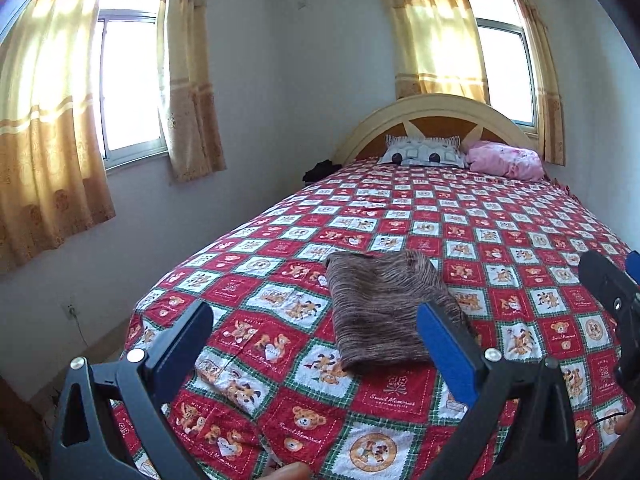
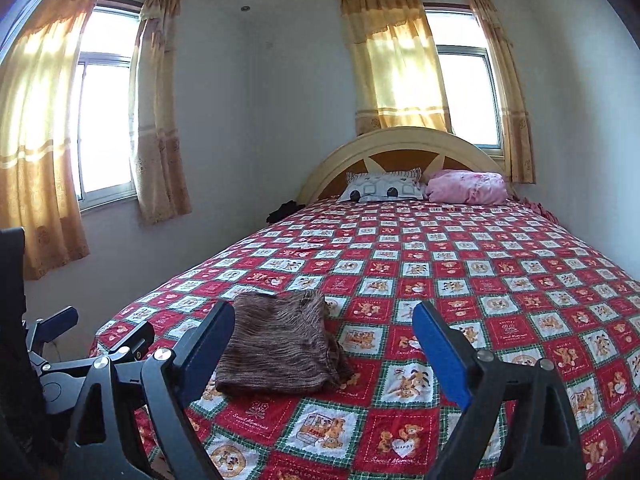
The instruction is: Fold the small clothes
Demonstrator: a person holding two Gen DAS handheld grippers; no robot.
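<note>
Your left gripper (image 1: 316, 332) and right gripper (image 2: 324, 328) are both wide open, holding nothing; the folded brown top (image 2: 280, 348) lies on the bed (image 2: 480, 280).

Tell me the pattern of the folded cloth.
Brown with thin pale streaks; the cloth shows best in the right wrist view.

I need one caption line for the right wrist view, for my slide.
Folded brown garment lying on the red teddy-bear bedspread, with the open right gripper raised above it, holding nothing.
</note>
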